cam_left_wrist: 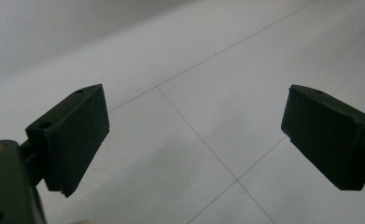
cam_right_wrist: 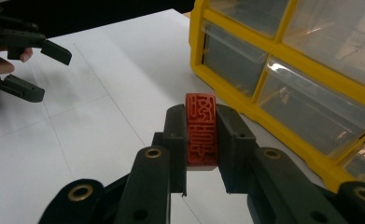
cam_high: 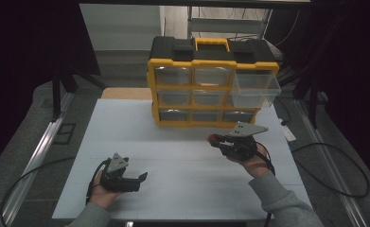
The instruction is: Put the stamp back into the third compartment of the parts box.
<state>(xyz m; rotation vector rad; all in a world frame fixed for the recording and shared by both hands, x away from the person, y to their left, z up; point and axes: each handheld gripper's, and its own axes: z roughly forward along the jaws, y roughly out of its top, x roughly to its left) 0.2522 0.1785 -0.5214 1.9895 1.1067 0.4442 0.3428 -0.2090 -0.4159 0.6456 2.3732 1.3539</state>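
A: What does the right gripper (cam_right_wrist: 201, 135) have hold of?

B: A small red block (cam_right_wrist: 201, 128) with raised carved characters on the face turned to the camera, which looks like a stamp. It stands on end between the two black fingers (cam_right_wrist: 176, 140), and both pads press its sides, so they are closed firmly on it, only as far apart as the block is wide.

A: And where is that over the bench?

B: In the high view the right gripper (cam_high: 219, 140) sits at the right part of the white bench (cam_high: 173, 156), near the front of the yellow and black drawer cabinet (cam_high: 211, 85). The red block (cam_high: 211, 139) shows as a small spot at its tip, held off the surface as far as I can tell.

A: Anything about the cabinet itself?

B: It stands at the far edge of the bench, with clear drawers in three rows. The top right drawer (cam_high: 256, 87) is pulled well out; the others sit pushed in.

A: What about the left gripper (cam_high: 137, 181)?

B: It is low at the near left part of the bench, well apart from the cabinet and from the other gripper. Its own view shows the fingers (cam_left_wrist: 73, 135) standing wide apart, with bare white surface and thin seam lines between them. It holds nothing.
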